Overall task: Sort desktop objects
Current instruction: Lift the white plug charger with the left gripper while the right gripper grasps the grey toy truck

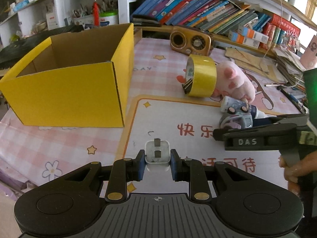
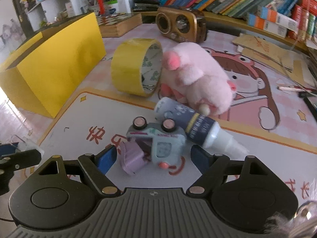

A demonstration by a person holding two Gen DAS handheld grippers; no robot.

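My left gripper is shut on a white plug adapter, held above the desk mat with its metal prongs facing up. An open yellow cardboard box stands ahead to the left. My right gripper is open, its blue pads on either side of a toy car that lies on its side on the mat; the pads do not touch it. Against the car lies a glue bottle. Behind it are a pink plush toy and a roll of yellow tape.
A brown retro radio stands at the back of the desk, with rows of books on the shelf behind it. Papers and pens pile up at the right. A chessboard box sits behind the yellow box.
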